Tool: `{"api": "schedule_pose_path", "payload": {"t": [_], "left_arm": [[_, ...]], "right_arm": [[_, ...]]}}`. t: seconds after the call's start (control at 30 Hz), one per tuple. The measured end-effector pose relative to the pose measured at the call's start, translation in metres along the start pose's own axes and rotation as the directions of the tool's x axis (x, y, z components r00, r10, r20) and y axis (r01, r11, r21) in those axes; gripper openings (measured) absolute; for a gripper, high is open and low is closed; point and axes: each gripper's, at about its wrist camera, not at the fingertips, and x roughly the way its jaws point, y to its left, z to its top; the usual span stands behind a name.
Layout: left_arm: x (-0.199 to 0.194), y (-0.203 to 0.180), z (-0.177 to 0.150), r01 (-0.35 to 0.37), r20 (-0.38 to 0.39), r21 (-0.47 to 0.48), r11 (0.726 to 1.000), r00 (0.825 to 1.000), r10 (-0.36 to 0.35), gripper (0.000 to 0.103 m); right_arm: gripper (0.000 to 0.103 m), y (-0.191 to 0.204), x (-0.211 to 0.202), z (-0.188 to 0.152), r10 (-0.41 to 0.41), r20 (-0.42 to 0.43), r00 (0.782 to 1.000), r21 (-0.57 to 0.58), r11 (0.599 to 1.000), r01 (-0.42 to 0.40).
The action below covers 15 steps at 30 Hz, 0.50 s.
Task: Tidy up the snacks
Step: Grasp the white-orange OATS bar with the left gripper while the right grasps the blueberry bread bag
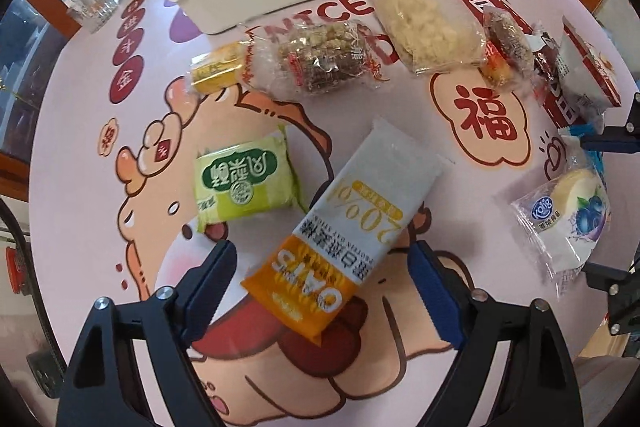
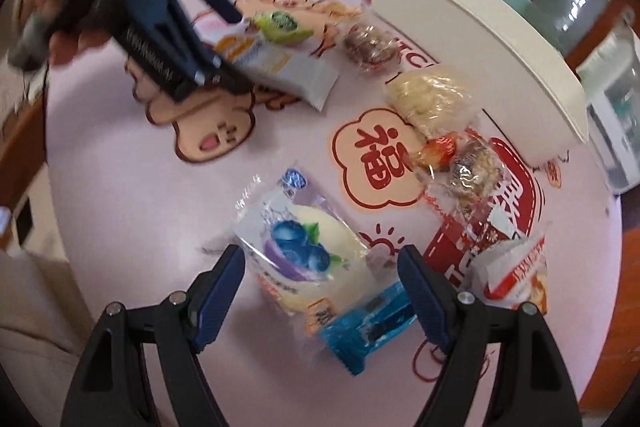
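Fingers of my left gripper (image 1: 322, 269) are spread wide, with the oat bar (image 1: 340, 231) lying between them; my right gripper (image 2: 322, 269) is spread around the blueberry cake (image 2: 308, 251).

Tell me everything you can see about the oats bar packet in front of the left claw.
The oats bar packet is a long, flat, sealed wrapper, seemingly plastic: orange at the near end with "OATS" printed, whitish at the far end with "20%" in gold. It lies flat and diagonal on the printed table mat, between the open left claw fingers, which don't appear to touch it.
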Motion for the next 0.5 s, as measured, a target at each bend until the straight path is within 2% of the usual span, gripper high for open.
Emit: {"api": "schedule_pose_path", "payload": {"t": [0.07, 0.2, 0.27, 0.3, 0.33, 0.4, 0.5], "left_arm": [[0.004, 0.001, 0.003, 0.023, -0.013, -0.014, 1.000, 1.000, -0.023, 0.079], [0.011, 0.005, 0.007, 0.071, -0.029, -0.045, 0.996, 0.997, -0.073, 0.071], [0.012, 0.006, 0.008, 0.071, -0.026, -0.046, 0.996, 0.997, -0.072, 0.070], [0.012, 0.006, 0.008, 0.072, -0.025, -0.045, 0.996, 0.997, -0.073, 0.069], [0.012, 0.005, 0.009, 0.072, -0.024, -0.044, 0.996, 0.997, -0.073, 0.068], [0.011, 0.002, 0.009, 0.073, -0.025, -0.043, 0.996, 0.997, -0.074, 0.064], [0.009, -0.003, 0.012, 0.075, -0.023, -0.033, 0.997, 0.997, -0.076, 0.054]], "right_arm": [[0.079, -0.004, 0.003, 0.002, 0.009, 0.004, 1.000, 0.021, 1.000, -0.009], [0.065, -0.012, 0.005, 0.008, 0.042, 0.009, 0.999, 0.092, 0.995, -0.043], [0.063, -0.016, 0.007, 0.010, 0.045, 0.008, 0.999, 0.134, 0.990, -0.045], [0.056, -0.018, 0.009, 0.012, 0.066, 0.008, 0.998, 0.157, 0.985, -0.066], [0.054, -0.019, 0.009, 0.012, 0.072, 0.008, 0.997, 0.171, 0.983, -0.072], [0.054, -0.022, 0.011, 0.014, 0.078, 0.005, 0.997, 0.198, 0.977, -0.078], [0.058, -0.023, 0.016, 0.017, 0.093, -0.017, 0.996, 0.225, 0.970, -0.087]]}}
